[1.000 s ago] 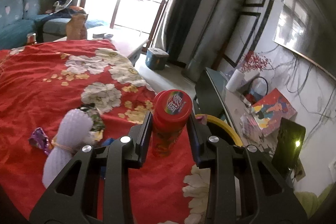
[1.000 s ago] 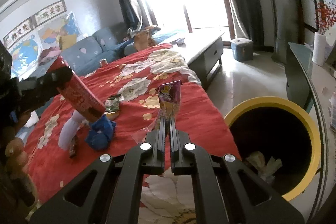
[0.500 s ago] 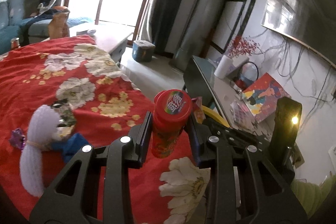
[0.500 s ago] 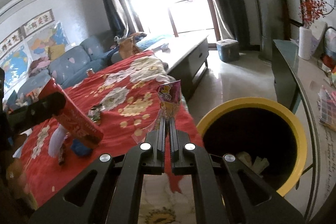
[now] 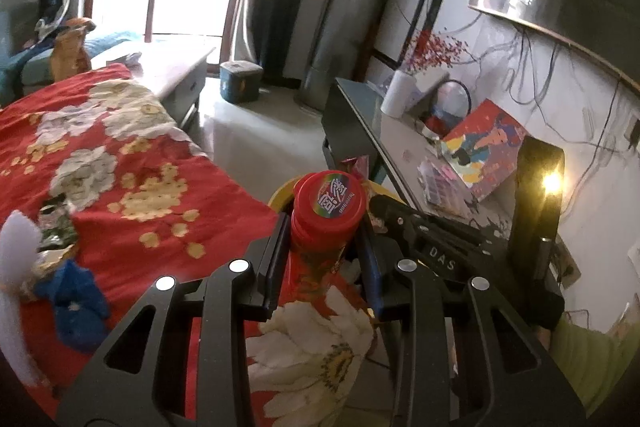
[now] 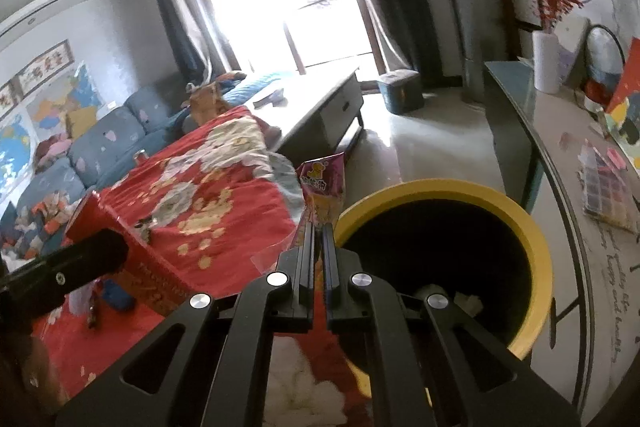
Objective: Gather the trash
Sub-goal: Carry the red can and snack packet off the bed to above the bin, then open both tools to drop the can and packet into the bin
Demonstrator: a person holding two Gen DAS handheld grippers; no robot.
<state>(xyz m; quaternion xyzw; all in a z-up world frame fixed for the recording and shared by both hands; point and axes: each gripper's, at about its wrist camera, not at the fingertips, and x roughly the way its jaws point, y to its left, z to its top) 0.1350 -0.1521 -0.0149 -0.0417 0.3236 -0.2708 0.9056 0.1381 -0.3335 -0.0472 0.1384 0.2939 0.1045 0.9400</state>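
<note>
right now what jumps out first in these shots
The red tube clamped in the left gripper, and the purple snack wrapper pinched in the right gripper. Just right of it gapes the yellow-rimmed bin, beside the red floral cloth.
</note>
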